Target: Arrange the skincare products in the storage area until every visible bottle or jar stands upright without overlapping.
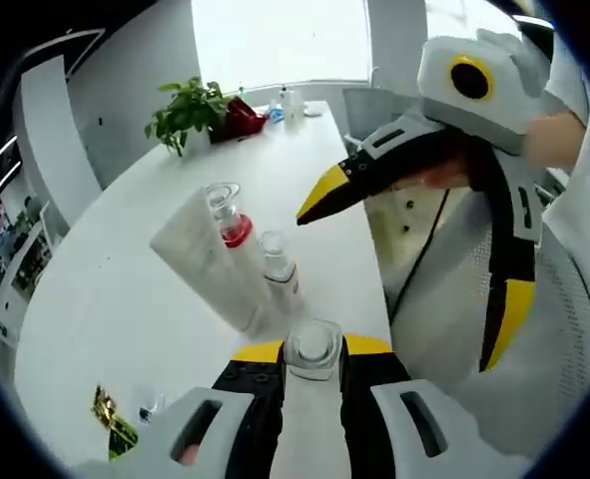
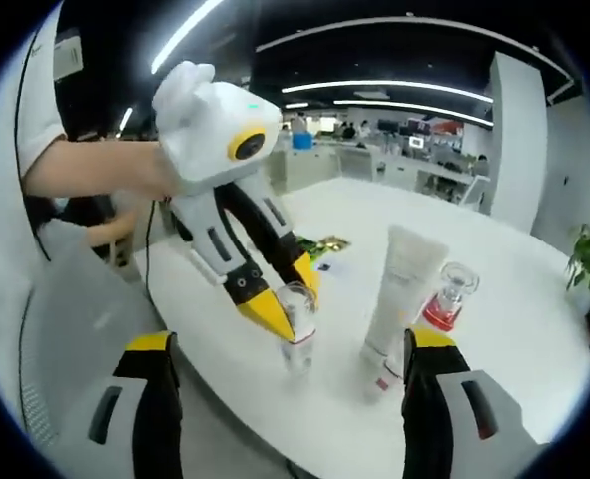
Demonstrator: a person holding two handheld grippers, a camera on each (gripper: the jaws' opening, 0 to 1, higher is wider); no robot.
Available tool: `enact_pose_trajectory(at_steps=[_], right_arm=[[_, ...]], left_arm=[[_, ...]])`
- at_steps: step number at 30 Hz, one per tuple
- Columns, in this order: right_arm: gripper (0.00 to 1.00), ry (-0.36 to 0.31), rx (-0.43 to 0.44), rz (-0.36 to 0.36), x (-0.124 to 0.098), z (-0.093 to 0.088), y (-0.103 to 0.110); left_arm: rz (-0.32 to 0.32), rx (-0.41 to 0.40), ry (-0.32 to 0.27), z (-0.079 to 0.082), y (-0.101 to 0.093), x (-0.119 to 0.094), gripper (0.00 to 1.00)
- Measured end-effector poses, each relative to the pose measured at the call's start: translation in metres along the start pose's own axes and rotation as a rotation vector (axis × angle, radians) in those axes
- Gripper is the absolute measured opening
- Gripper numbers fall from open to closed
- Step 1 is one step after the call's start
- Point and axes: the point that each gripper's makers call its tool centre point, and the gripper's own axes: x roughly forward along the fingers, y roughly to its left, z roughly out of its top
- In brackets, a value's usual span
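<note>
White table (image 1: 115, 299) beneath a bright window (image 1: 275, 40), ceiling striplights (image 2: 414, 85).

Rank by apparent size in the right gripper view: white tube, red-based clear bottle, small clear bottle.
1. Tall white tube, clearly largest.
2 and 3. Small clear bottle and red-based clear bottle look alike; differing camera distance leaves their order unsure.

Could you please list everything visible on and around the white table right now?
White table: one, under everything.
White tube: one, upright on its cap, mid-table.
Red-collared bottle: one, clear, just behind the tube.
Small clear bottle: one, upright, between the left tool's jaws.
Potted plant: one, green, far table end.
Red item: one, beside the plant.
Green-yellow packet: one, near edge.
Left tool: white, yellow tips, closed on the small clear bottle.
Right tool: open, near the tube.
</note>
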Motion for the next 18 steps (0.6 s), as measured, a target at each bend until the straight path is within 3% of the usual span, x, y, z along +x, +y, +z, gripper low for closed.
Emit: enact_pose_trajectory(at_steps=[18], right_arm=[[0.99,0.014,0.067,-0.049,0.0,-0.008,-0.012]], left_arm=[[-0.008,-0.001,0.007,0.0,0.018,0.035,0.25]])
